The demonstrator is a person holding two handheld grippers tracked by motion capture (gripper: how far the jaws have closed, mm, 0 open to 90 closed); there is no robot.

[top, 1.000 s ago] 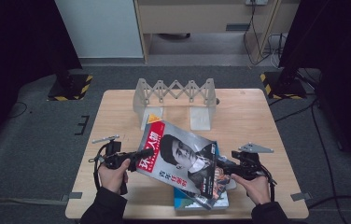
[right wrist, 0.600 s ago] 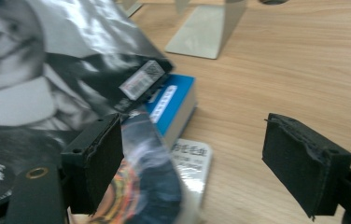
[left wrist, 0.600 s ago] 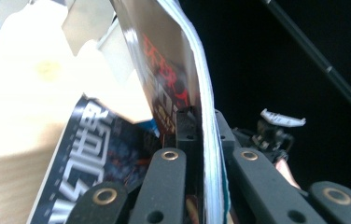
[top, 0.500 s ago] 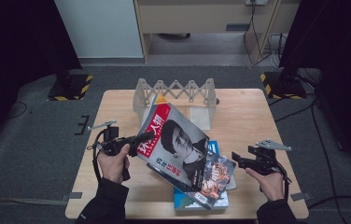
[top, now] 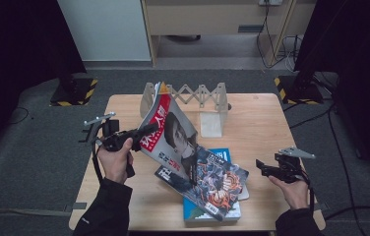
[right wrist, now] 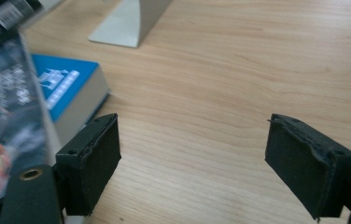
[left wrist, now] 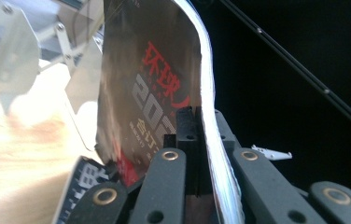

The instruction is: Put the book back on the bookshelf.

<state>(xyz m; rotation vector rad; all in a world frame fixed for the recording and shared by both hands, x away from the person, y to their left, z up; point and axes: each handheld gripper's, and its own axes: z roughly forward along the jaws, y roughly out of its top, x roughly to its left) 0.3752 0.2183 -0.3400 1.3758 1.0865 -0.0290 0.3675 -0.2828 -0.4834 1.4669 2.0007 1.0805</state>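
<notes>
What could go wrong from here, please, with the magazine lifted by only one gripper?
The left gripper pinches the magazine at one edge only, so the limp pages may sag, bend or slip out. Its lower corner appears to rest on the comic-style magazine atop the blue book, and might drag it along. The right gripper stands open and apart over the table, so it gives no support.

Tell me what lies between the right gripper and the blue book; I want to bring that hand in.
Bare tabletop, seen in the right gripper view: nothing lies between the right gripper and the blue book.
</notes>
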